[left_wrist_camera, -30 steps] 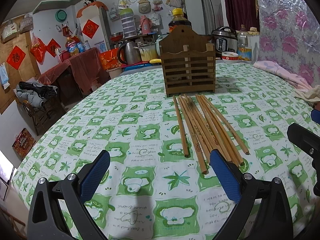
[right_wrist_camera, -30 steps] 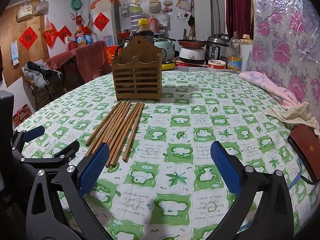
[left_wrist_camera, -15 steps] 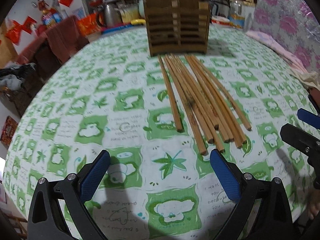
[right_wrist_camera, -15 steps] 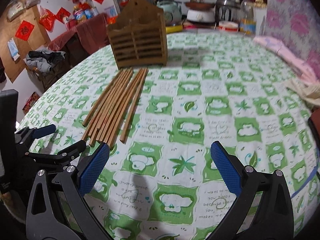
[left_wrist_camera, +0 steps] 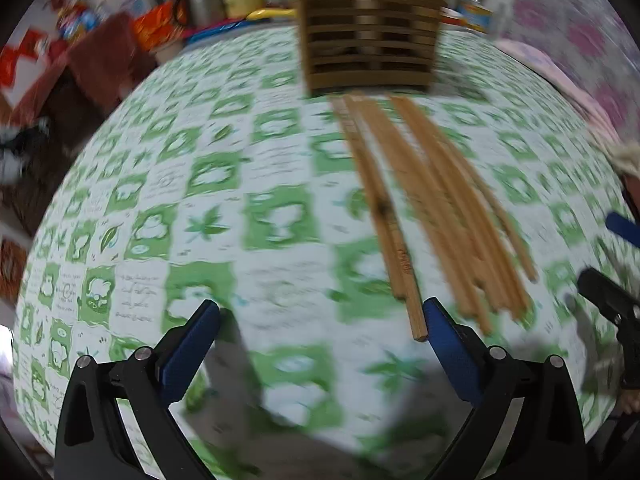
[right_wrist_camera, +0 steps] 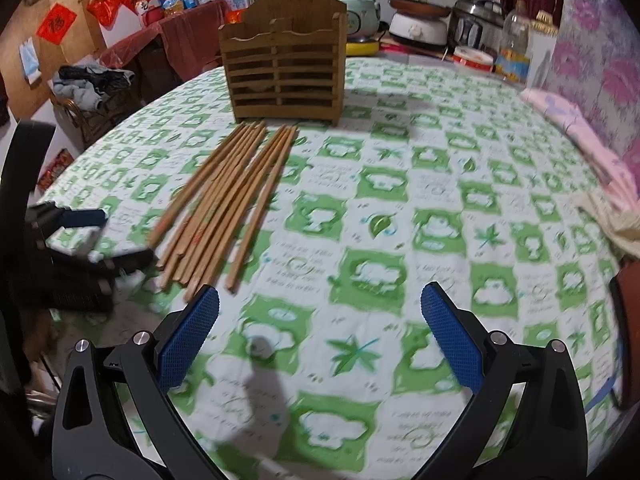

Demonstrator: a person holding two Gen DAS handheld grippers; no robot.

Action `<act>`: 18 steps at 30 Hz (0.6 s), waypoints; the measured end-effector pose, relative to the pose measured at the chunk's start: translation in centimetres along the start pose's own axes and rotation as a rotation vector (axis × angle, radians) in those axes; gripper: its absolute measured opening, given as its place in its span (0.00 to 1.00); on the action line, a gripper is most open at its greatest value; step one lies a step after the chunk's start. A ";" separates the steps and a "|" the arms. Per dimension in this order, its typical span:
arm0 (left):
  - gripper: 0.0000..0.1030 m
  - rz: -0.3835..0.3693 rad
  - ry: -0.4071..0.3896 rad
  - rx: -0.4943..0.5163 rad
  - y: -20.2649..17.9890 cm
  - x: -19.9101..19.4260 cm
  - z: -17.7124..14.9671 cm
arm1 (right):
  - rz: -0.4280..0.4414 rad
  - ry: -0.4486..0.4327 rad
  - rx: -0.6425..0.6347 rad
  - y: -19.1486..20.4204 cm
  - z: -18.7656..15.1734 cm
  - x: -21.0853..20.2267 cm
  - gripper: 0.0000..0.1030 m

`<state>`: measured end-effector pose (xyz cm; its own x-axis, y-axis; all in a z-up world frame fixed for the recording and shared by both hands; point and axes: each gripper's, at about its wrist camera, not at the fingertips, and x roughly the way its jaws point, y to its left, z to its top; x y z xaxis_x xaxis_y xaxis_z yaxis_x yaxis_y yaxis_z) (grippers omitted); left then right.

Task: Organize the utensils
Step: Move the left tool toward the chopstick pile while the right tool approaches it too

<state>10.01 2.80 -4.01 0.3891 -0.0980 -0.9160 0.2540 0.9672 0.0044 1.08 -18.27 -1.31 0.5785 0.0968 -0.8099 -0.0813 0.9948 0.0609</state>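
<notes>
Both tools have dropped closer to the table (right_wrist_camera: 400, 168) since a second ago, and the left view is now blurred by motion. Round and wide, the table wears a green-and-white checked cloth printed with leaves and lines of small script too fine to read; on the earlier, sharper frames "I want to make you happy" style wording shows, but now it cannot be made out. At the far side stands the slatted wooden holder (right_wrist_camera: 284, 72) (left_wrist_camera: 370, 28), upright, its compartments facing the tools. Just in front of it, ends almost touching its base, lie the chopsticks (right_wrist_camera: 228, 204) (left_wrist_camera: 432, 208), fanned flat on the cloth; one carries red lettering, unreadable. Left tool (left_wrist_camera: 320, 316) has its blue pads wide apart and holds nothing, the right pad just beside the nearest chopstick tip. Right tool (right_wrist_camera: 320, 304) is equally wide open and empty, its left pad near the chopstick ends. Red paper squares (right_wrist_camera: 56, 24) with a Chinese character hang on the wall.
</notes>
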 end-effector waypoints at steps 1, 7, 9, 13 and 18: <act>0.96 0.004 -0.002 -0.003 0.3 0.0 0.1 | 0.011 0.008 0.011 -0.3 0.0 0.3 0.94; 0.96 0.023 -0.024 0.019 0.2 -0.3 0.2 | 0.048 -0.009 0.020 -0.6 0.1 0.4 0.94; 0.96 0.026 -0.044 0.004 0.2 -0.6 0.5 | 0.060 -0.010 0.016 -0.5 0.1 0.4 0.94; 0.96 0.026 -0.095 -0.054 1.4 -0.9 1.5 | 0.065 -0.013 0.032 -0.7 0.2 0.4 0.94; 0.96 0.033 -0.063 -0.056 1.7 -0.2 1.4 | 0.084 -0.016 0.066 -1.4 0.2 0.4 0.94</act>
<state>11.63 4.12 -3.22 0.4513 -0.0789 -0.8889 0.1907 0.9816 0.0096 1.54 -19.57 -1.58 0.5850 0.1797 -0.7909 -0.0770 0.9830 0.1665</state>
